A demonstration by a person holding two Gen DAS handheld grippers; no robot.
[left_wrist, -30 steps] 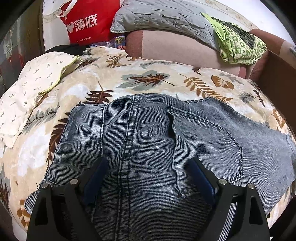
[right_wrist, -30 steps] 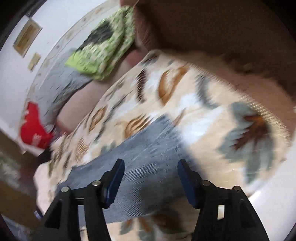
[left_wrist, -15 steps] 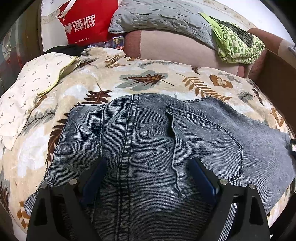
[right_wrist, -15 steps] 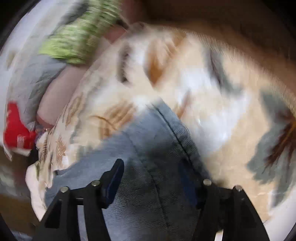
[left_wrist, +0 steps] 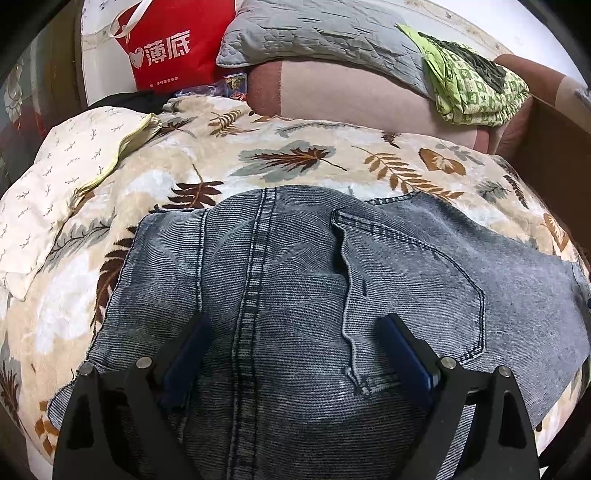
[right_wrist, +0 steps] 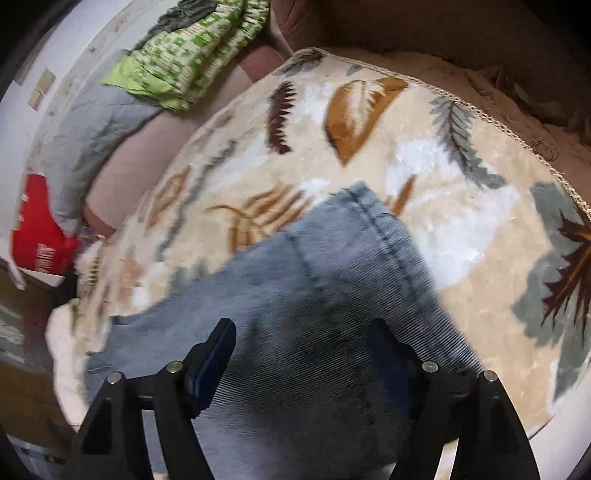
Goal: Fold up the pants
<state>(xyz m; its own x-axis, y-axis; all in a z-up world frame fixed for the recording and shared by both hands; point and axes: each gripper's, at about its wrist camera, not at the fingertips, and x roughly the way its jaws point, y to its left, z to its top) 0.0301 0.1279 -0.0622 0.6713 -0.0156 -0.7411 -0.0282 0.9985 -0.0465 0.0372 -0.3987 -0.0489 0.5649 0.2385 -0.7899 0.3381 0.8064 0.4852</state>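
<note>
Pants (left_wrist: 295, 280) flat on blanket (left_wrist: 295, 158), beneath both grippers' spread fingers (right_wrist: 218, 354).

left tongs (left_wrist: 295, 343) gaping, right tongs (right_wrist: 303, 347) widening

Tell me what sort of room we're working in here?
Most likely a bedroom at home: the jeans lie on a leaf-print blanket, with a grey quilted pillow and a red shopping bag behind.

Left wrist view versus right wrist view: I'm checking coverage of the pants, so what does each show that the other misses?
Only the left wrist view shows the back pocket, centre seam and the white pillow. Only the right wrist view shows the leg hem and the blanket's corded edge. Both show the jeans, leaf blanket, red bag and green cloth.
</note>
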